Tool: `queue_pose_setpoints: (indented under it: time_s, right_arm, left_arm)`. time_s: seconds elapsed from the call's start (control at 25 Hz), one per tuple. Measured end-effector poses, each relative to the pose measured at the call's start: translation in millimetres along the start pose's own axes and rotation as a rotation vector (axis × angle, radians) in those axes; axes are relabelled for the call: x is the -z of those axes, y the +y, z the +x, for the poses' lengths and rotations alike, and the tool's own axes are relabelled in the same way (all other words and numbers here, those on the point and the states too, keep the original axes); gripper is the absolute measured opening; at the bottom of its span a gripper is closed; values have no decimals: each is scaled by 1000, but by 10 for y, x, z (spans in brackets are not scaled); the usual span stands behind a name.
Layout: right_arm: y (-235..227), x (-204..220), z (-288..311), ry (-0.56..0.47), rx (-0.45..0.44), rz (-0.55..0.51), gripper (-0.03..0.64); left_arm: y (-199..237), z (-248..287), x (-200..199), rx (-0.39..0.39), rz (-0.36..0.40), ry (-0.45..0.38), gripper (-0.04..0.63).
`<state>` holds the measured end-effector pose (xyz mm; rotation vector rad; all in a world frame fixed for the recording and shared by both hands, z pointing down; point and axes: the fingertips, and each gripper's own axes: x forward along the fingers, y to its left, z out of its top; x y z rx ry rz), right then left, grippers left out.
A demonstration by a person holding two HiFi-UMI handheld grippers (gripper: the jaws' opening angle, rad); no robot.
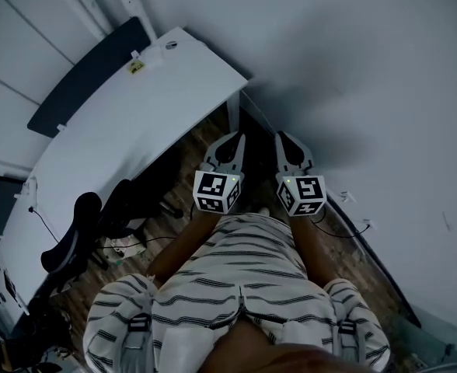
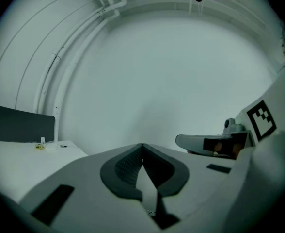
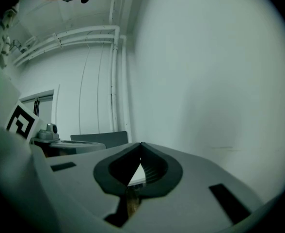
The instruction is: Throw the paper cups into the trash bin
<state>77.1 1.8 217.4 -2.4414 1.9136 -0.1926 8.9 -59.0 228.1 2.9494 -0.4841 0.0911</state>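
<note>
No paper cup or trash bin shows in any view. In the head view both grippers are held side by side in front of a person in a striped shirt, pointing at the white wall (image 1: 353, 68). My left gripper (image 1: 230, 143) is shut with nothing in it; in its own view the tips (image 2: 142, 145) meet against bare wall. My right gripper (image 1: 284, 141) is shut too, and its tips (image 3: 141, 144) touch with nothing between them. Each gripper's view shows the other beside it: the right gripper (image 2: 215, 142) and the left gripper (image 3: 67, 146).
A long white desk (image 1: 120, 130) runs along the left, with a dark partition panel (image 1: 88, 76) behind it. A black office chair (image 1: 81, 228) and cables sit on the wooden floor (image 1: 205, 138) under the desk. White pipes (image 3: 114, 76) climb the wall corner.
</note>
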Motion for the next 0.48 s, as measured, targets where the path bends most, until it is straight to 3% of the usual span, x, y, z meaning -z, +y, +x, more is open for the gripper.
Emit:
queue_pose_setpoints:
  time_s: [0.48]
  right_arm:
    - [-148, -27, -20, -19, 28, -4, 9]
  left_arm:
    - [-59, 81, -10, 14, 2, -9, 23]
